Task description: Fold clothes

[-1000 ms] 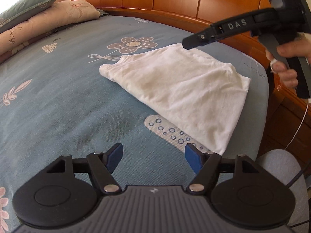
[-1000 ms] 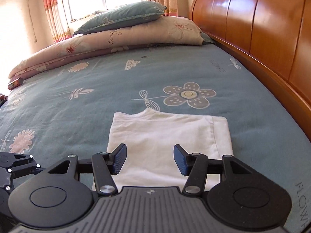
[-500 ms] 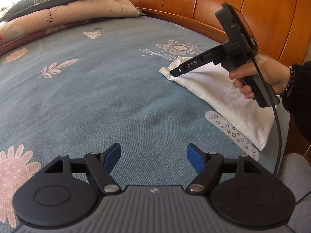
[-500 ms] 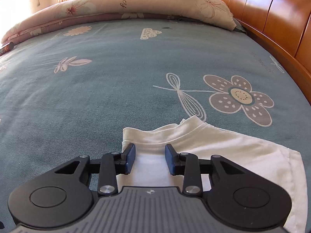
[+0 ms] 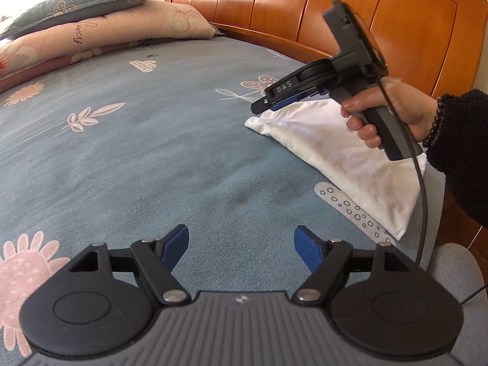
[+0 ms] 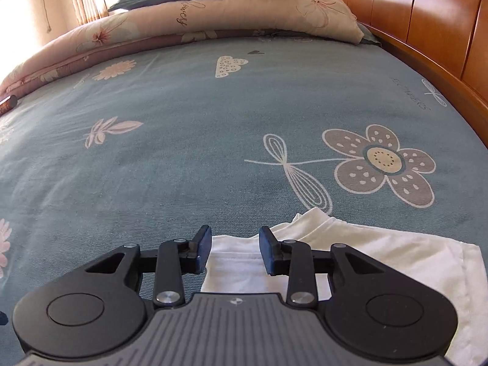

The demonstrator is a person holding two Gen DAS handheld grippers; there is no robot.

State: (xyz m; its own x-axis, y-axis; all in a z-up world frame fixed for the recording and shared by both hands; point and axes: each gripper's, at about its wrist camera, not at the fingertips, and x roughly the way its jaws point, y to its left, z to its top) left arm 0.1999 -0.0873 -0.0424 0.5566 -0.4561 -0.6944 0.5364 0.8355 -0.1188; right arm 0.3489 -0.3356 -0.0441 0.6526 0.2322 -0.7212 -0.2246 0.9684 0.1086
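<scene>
A folded white garment (image 5: 350, 158) lies flat on the blue flowered bed sheet (image 5: 152, 167) near the wooden headboard. In the left wrist view a person's hand (image 5: 393, 113) holds my right gripper (image 5: 265, 106) tilted down at the garment's far corner. In the right wrist view my right gripper (image 6: 235, 231) has its jaws partly apart, straddling the top corner of the garment (image 6: 381, 259). Flat cloth shows in the gap, and the pads do not press on it. My left gripper (image 5: 240, 231) hovers over bare sheet to the garment's left. Its jaws are opening with nothing between them.
The wooden headboard (image 5: 305, 15) runs along the right side of the bed. A teal pillow (image 5: 91, 0) sits on a folded pink quilt (image 5: 106, 33) at the far end. A cable hangs from the right gripper's handle.
My right gripper moved forward and down to the garment's far corner, and its jaws narrowed. My left gripper swung left off the garment onto bare sheet, its jaws a little wider.
</scene>
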